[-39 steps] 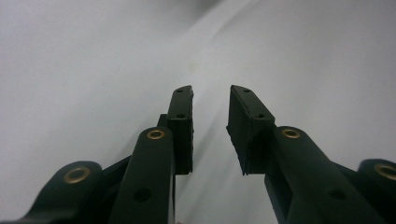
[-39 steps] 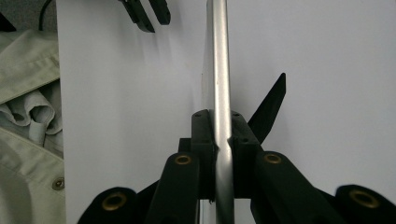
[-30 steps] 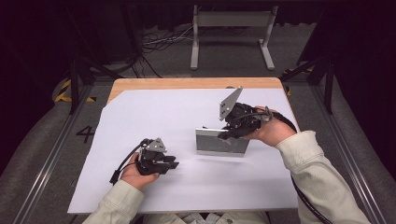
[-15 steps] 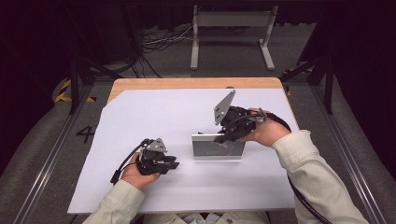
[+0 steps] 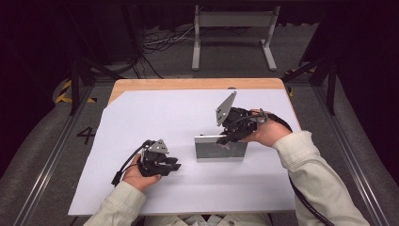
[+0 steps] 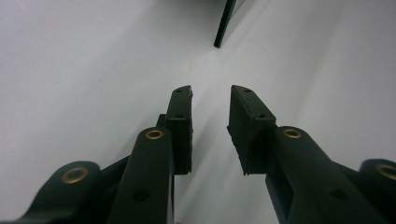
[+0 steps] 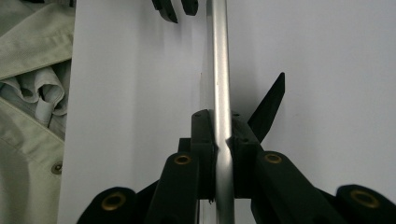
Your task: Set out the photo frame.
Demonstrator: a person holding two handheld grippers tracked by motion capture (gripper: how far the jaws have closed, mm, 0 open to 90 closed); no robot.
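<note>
The right claw (image 5: 229, 136) is clamped on the top edge of a flat metal plate (image 5: 221, 151), which stands upright on its lower edge on the white sheet (image 5: 141, 117) covering the desk (image 5: 188, 84), right of the middle. In the right gripper view both pads press the plate's thin edge (image 7: 220, 93). The left claw (image 5: 173, 164) rests on the sheet well apart from the plate, jaws parted and holding nothing (image 6: 210, 121).
</note>
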